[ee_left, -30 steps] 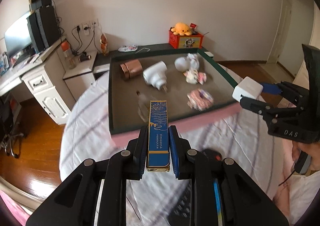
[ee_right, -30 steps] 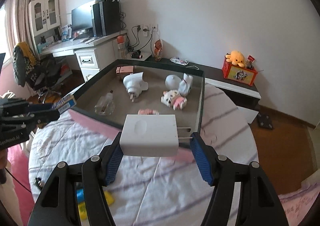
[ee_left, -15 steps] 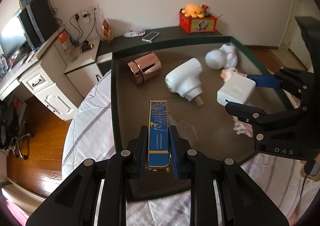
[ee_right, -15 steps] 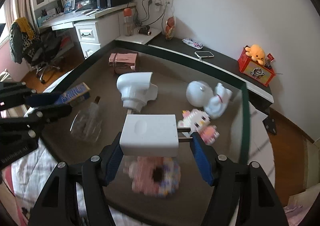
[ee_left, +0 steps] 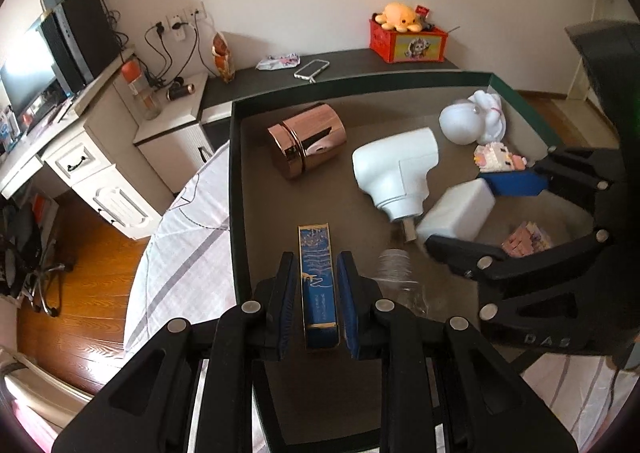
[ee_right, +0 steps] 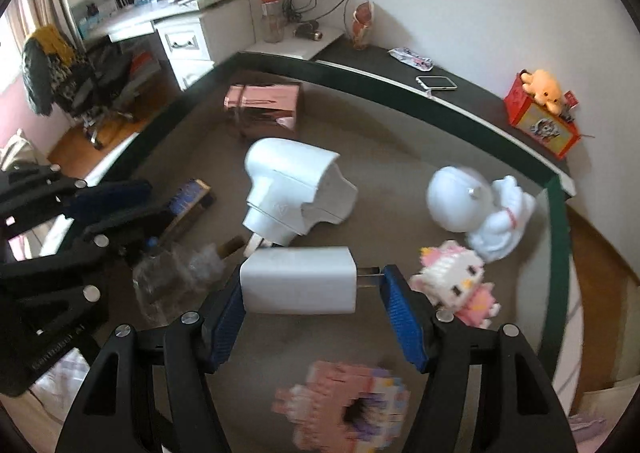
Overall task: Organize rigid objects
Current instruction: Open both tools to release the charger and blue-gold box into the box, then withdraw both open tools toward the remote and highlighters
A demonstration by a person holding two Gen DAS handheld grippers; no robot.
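My left gripper (ee_left: 318, 295) is shut on a long blue box (ee_left: 318, 281) and holds it low over the near left part of the dark tray (ee_left: 236, 189). My right gripper (ee_right: 314, 303) is shut on a white charger (ee_right: 298, 285), prongs against the right pad, over the tray's middle; it shows in the left wrist view (ee_left: 456, 213). The blue box also shows in the right wrist view (ee_right: 188, 201). A big white plug adapter (ee_left: 396, 169) and a clear bottle (ee_left: 396, 273) lie just beyond and beside the grippers.
In the tray lie a rose-gold can (ee_left: 306, 141), a white figurine (ee_left: 474, 121), a pink block cat (ee_right: 460, 281) and a pink block ring (ee_right: 348, 405). A desk (ee_left: 80, 133), a black shelf with a phone (ee_left: 312, 69) and a red box (ee_left: 408, 41) stand behind.
Both grippers have moved forward from over the bed to low over the tray, each still holding its object. The tray's objects are now much closer.
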